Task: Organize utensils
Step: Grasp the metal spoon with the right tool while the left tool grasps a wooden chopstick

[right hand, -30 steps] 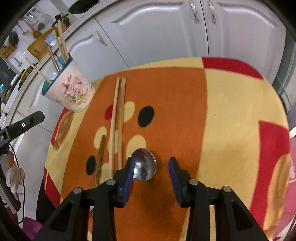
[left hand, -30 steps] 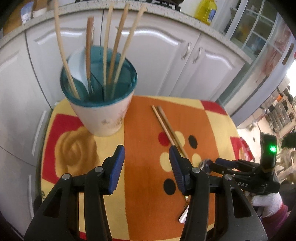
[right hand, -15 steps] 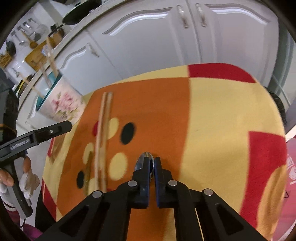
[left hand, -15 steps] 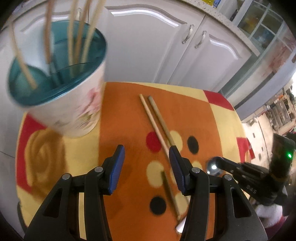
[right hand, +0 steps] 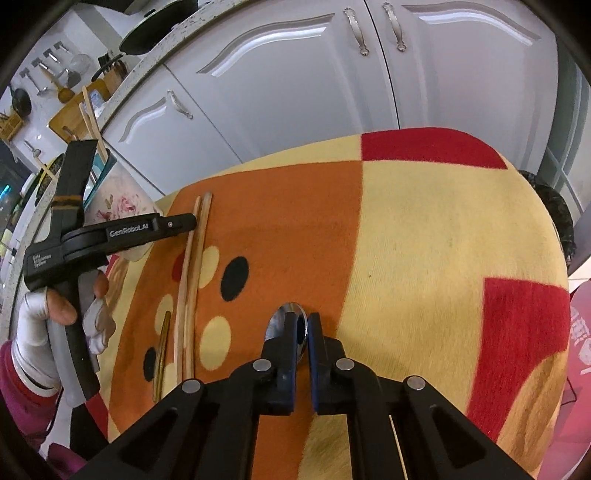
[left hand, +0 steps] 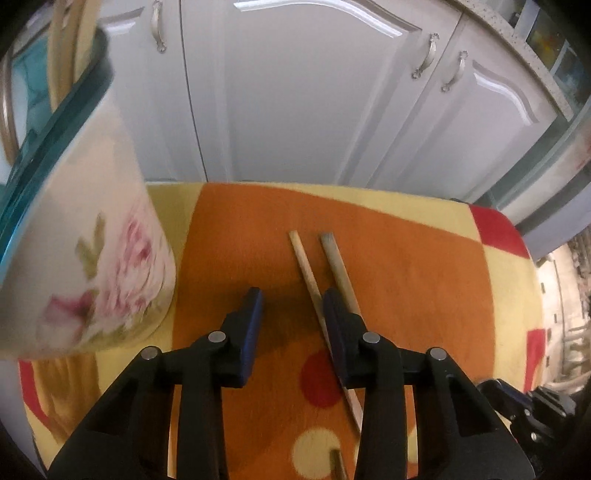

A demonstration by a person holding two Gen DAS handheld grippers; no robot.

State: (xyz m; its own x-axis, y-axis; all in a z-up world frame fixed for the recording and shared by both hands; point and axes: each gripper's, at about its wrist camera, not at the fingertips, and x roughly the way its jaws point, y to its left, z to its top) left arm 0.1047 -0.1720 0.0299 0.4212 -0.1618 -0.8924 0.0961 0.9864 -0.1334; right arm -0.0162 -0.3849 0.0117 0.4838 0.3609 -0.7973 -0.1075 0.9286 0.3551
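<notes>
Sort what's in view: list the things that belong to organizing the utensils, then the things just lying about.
Job:
- spoon, clamped in the right gripper
- chopsticks on the cloth, by the open left gripper
- cup holding more chopsticks
- gold utensil beside the chopsticks, kind unclear

Lying about:
- cloth
- cabinets
- pan and cutting board on the counter

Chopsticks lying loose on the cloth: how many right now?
2. The paler chopstick and the darker chopstick lie side by side on the orange patch, by the left gripper. More stand in the floral holder, partly out of view.
</notes>
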